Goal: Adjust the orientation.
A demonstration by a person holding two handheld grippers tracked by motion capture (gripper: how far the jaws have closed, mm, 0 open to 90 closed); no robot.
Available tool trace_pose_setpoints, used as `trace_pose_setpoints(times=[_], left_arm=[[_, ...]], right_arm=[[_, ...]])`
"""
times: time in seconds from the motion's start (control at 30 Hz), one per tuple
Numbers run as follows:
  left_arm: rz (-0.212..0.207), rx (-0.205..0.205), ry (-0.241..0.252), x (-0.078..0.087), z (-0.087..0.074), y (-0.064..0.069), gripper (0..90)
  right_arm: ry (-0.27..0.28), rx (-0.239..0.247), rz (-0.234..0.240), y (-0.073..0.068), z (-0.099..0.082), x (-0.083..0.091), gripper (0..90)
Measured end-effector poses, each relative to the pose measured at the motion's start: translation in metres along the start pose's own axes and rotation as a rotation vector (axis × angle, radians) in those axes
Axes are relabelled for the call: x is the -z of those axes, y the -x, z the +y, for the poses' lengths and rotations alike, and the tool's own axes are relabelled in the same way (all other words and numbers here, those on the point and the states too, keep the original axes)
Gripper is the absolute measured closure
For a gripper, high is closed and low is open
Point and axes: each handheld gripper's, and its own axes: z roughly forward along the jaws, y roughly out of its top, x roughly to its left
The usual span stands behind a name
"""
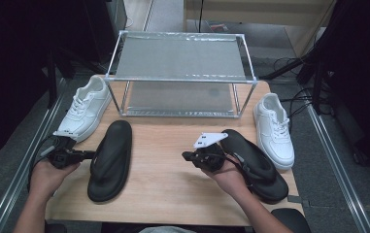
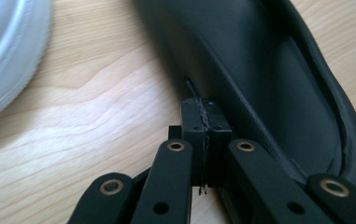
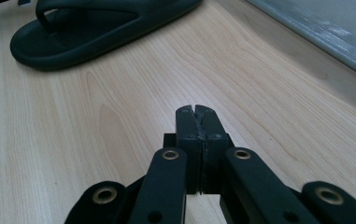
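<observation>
A pale wooden counter (image 1: 173, 160) with visible grain, seen from above. At its far edge stands a two-tier shoe rack (image 1: 180, 73): thin silvery metal tubes frame two flat grey shelves with a dull, slightly speckled surface. Both shelves are bare.

Four shoes lie on the counter, none on the rack. A white lace-up sneaker (image 1: 84, 108) with a smooth upper and a ribbed rubber sole lies at the rack's left front corner. A second white sneaker (image 1: 274, 130) lies at the right front corner. In front of the rack, to the left of centre, lies a black flip-flop (image 1: 110, 160), matte and thickly moulded, with a rounded toe and a raised rim. A second black flip-flop (image 1: 253, 162) lies at the right, just beside the right sneaker and partly under the person's right hand.

No writing or brand mark can be read anywhere.

The left tool (image 1: 83, 155) is clenched on nothing, its two black pads pressed flat together. In the left gripper view its tip (image 2: 203, 123) sits right against the outer side wall of the left flip-flop, low near the counter.

The right tool (image 1: 188, 156) is likewise clenched on nothing. It carries a grey three-cornered plate and rests over bare wood near the counter's middle, pointing toward the left flip-flop, well apart from it.
</observation>
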Motion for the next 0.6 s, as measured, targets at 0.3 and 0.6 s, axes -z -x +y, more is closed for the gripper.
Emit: trace_pose_setpoints(times=[0.3,0.6], left_arm=[[-0.016,-0.047,-0.028,-0.010,0.007,0.013,90.0],[-0.050,-0.126,-0.053,-0.022,0.017,0.033,90.0]], right_arm=[[-0.014,0.016,0.008,-0.003,0.000,-0.003,89.5],[-0.025,0.007,0.011,-0.004,-0.001,-0.003,89.7]])
